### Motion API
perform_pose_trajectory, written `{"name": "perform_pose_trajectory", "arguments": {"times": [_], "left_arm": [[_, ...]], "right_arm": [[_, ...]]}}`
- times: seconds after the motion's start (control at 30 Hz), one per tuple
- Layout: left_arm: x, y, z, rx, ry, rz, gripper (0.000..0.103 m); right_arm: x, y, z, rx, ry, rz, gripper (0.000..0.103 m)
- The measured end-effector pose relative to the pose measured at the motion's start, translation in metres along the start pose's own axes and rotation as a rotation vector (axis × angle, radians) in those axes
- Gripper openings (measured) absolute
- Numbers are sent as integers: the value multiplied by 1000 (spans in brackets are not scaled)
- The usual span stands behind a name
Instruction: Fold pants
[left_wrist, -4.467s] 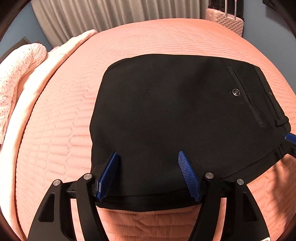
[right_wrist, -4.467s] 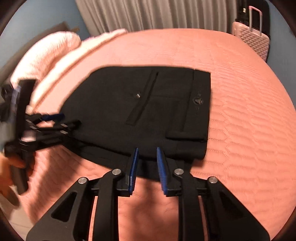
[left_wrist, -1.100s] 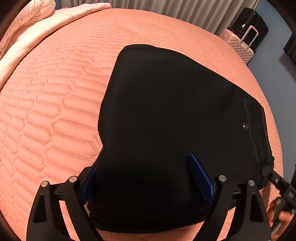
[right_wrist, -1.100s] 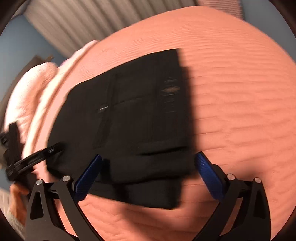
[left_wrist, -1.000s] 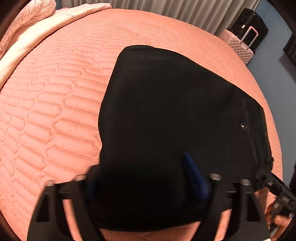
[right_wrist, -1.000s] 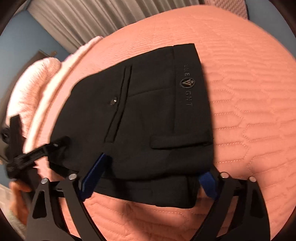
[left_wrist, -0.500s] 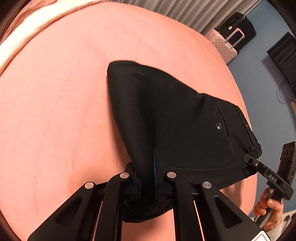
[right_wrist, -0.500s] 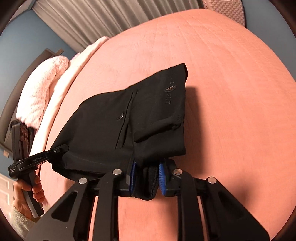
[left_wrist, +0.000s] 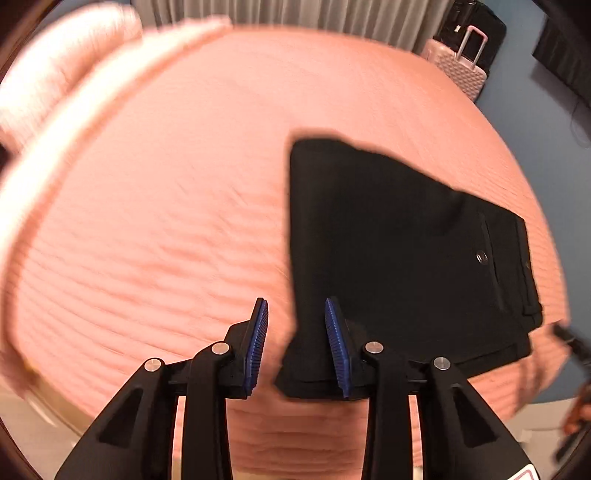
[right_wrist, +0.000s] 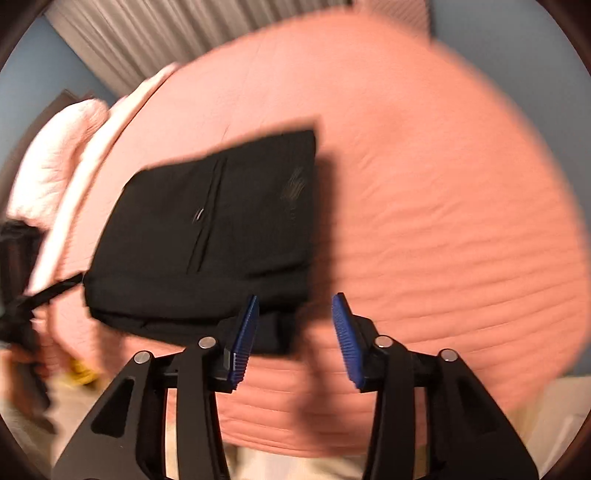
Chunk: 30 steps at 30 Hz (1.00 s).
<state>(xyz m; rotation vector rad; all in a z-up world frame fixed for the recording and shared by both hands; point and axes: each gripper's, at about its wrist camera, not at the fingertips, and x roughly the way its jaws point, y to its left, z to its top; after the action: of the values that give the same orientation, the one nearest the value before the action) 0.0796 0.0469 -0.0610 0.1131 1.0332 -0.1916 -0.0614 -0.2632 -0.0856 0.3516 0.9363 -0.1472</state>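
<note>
Pants (left_wrist: 399, 251), black, folded into a compact stack, lie flat on the pink quilted bed (left_wrist: 166, 221) near its front edge. Left gripper (left_wrist: 295, 347) parted, holding nothing. Right gripper (right_wrist: 295, 336) likewise parted, empty. Both views blurred.

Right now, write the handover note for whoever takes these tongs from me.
Left tongs: open, gripping nothing, at the near left corner of the pants.
Right tongs: open, empty, by the near right corner.
Black pants: folded into a compact rectangle on the pink quilted bed, back pocket button facing up.
Done: the folding looks complete; the pants lie free.
Left: probably just back both tongs away, or square the near edge.
</note>
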Motion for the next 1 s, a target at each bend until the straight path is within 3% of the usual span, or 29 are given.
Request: {"name": "perform_pose_trajectory", "arguments": {"times": [0.03,0.1,0.17,0.23,0.27,0.33,0.47,0.6,0.67,0.73,0.87,0.93,0.97,1.0], "left_arm": [[-9,-4,2,25,-24,19,31],[-10,-25,1,77,-30,-25,34],[11,-49,-1,123,9,-54,38],[46,-70,0,163,71,-18,39],[65,-70,-8,166,91,-3,40],[72,-61,-16,134,37,-47,41],[70,-58,-12,137,28,-52,41],[30,-59,-3,124,-18,13,40],[10,-61,3,128,-52,37,40],[-8,-58,16,132,-65,80,45],[-45,-78,43,130,-129,123,55],[-59,-92,54,126,-160,122,63],[-68,-98,59,125,-172,121,65],[-75,-102,61,126,-176,119,67]], "right_arm": [[-6,7,4,-30,-23,3,39],[-1,37,16,-112,-35,40,34],[21,55,14,-189,-35,19,25],[58,60,10,-216,42,-14,23],[79,52,-3,-185,99,-8,21],[79,45,-20,-186,29,13,18],[77,53,-13,-207,48,-21,18],[44,43,11,-80,6,52,20],[26,41,21,-59,-22,42,20],[14,40,33,-31,-18,36,20],[-30,70,72,-20,-131,30,23],[-44,88,82,-47,-181,2,36],[-53,99,84,-62,-209,-30,58],[-61,107,86,-73,-234,-55,69]]}}
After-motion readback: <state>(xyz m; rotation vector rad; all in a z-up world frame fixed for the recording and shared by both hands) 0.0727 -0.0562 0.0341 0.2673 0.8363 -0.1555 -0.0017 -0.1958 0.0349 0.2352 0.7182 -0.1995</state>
